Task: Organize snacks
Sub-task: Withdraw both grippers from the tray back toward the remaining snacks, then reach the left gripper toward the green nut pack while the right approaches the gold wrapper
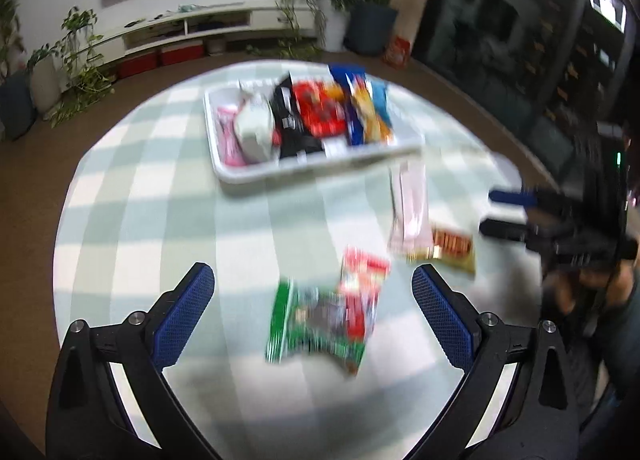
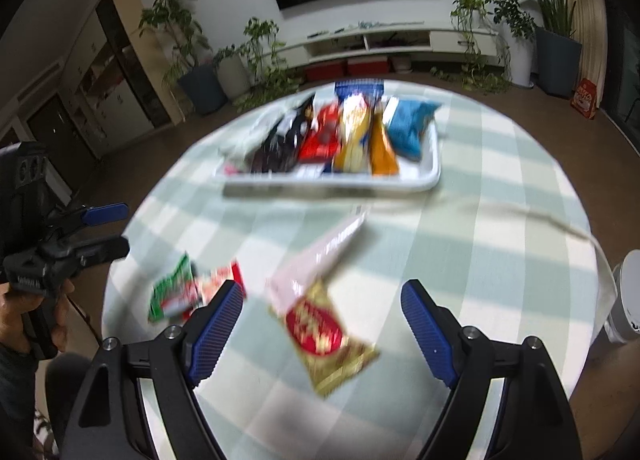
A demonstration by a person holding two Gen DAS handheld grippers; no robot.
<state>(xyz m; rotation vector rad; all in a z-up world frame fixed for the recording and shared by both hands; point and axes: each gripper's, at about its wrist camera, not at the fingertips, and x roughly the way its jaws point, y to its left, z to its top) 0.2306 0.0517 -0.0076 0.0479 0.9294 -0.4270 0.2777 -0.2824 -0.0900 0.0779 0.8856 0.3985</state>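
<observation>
round checked table (image 1: 168,196): white tray (image 1: 240,174) of packets at far side; green packet (image 1: 316,324) below spread, empty left gripper (image 1: 312,300); gold-red packet (image 2: 328,336) below spread, empty right gripper (image 2: 320,314).

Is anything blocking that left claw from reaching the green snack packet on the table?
Nothing visible does. The left gripper stands open and empty, with the green packet lying flat on the tablecloth just ahead of its fingers. A red packet overlaps the green one's right side.

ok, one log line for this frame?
left gripper open, empty | right gripper open, empty | tray holds snacks | four packets loose on table
</observation>
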